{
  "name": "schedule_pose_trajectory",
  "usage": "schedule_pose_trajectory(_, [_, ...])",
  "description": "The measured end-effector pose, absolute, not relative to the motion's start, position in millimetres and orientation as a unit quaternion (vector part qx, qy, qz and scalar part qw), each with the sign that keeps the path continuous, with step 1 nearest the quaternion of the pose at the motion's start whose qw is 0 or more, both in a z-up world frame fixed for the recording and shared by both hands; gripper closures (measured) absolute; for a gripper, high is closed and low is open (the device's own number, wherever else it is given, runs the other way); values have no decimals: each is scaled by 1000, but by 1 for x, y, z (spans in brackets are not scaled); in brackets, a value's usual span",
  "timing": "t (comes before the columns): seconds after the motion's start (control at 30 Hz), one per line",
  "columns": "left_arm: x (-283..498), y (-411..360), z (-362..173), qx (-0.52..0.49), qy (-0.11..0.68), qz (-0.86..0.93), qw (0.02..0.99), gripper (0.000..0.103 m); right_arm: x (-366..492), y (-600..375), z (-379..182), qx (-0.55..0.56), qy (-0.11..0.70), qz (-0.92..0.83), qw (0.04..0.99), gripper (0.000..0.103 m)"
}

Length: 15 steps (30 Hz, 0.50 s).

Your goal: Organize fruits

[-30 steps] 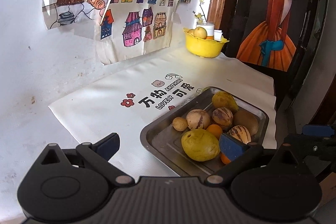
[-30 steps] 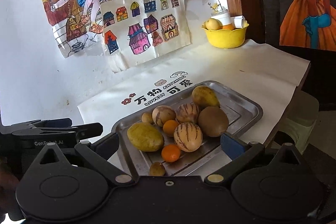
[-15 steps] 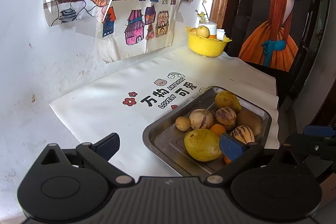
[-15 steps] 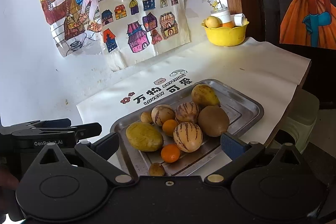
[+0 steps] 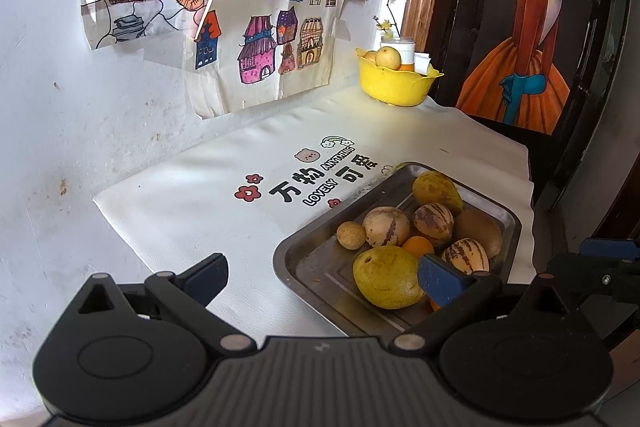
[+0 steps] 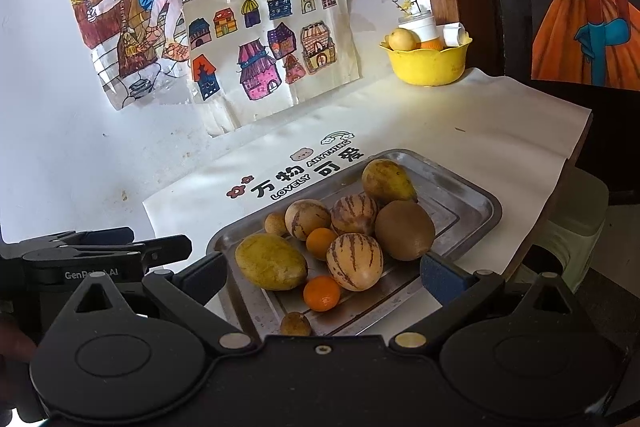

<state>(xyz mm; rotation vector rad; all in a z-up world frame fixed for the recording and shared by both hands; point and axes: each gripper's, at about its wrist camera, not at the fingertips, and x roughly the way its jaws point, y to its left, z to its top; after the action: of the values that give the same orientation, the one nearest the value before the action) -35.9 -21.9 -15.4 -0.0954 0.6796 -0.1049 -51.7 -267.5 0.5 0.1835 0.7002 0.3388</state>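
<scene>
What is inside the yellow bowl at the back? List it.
In the yellow bowl: a pale round fruit, something orange, a white cup and a small white container. The bowl's wall hides anything lower down.

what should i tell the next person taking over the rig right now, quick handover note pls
Left tongs: open, empty, at the near-left end of the metal tray.
Right tongs: open, empty, over the tray's near edge.
Fruit: all piled in the tray, including the kiwi, three striped melons and two small oranges. The yellow bowl at the back already holds some fruit.
Done: nothing gripped yet.
Left: sort the tray fruit, probably towards the bowl.
</scene>
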Motion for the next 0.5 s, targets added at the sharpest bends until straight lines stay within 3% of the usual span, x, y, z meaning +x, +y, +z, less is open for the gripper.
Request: schedule_pose_trajectory(0.5, [-36,-21,-16,-46,333,-50,941,0,-52,-269,1,90,341,166,921,1])
